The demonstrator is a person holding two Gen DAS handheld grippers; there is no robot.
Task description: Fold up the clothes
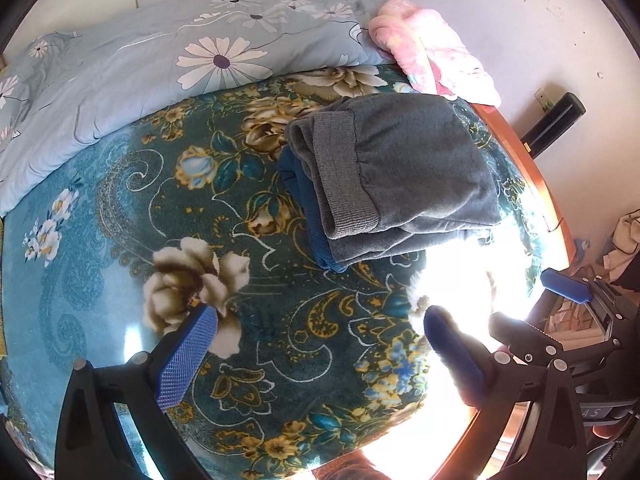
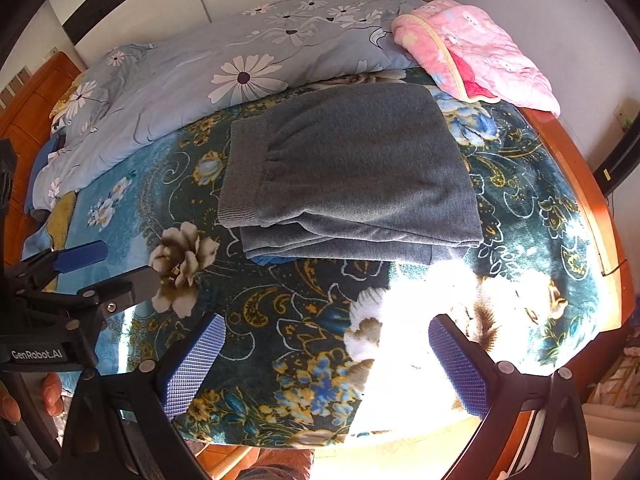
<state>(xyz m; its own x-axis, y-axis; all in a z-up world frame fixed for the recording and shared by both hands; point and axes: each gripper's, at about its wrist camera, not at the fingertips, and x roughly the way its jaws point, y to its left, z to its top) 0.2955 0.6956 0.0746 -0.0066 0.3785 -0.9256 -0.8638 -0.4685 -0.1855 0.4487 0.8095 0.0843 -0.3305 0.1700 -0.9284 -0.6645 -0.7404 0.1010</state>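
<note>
A folded grey garment [image 1: 404,176] with a ribbed hem lies on the teal floral blanket [image 1: 168,216], on top of a folded blue garment [image 1: 304,208] whose edge shows on its left. It also shows in the right wrist view [image 2: 352,172], with a sliver of the blue garment [image 2: 268,259] under its near edge. My left gripper [image 1: 320,328] is open and empty, hovering over the blanket in front of the stack. My right gripper [image 2: 326,338] is open and empty, also in front of the stack. Each gripper shows at the edge of the other's view.
A light blue daisy quilt [image 1: 168,52] lies at the back of the bed. A pink padded blanket [image 1: 436,56] sits at the back right corner. The wooden bed frame [image 2: 588,200] runs along the right. Strong sun glare [image 1: 460,276] falls on the near right blanket.
</note>
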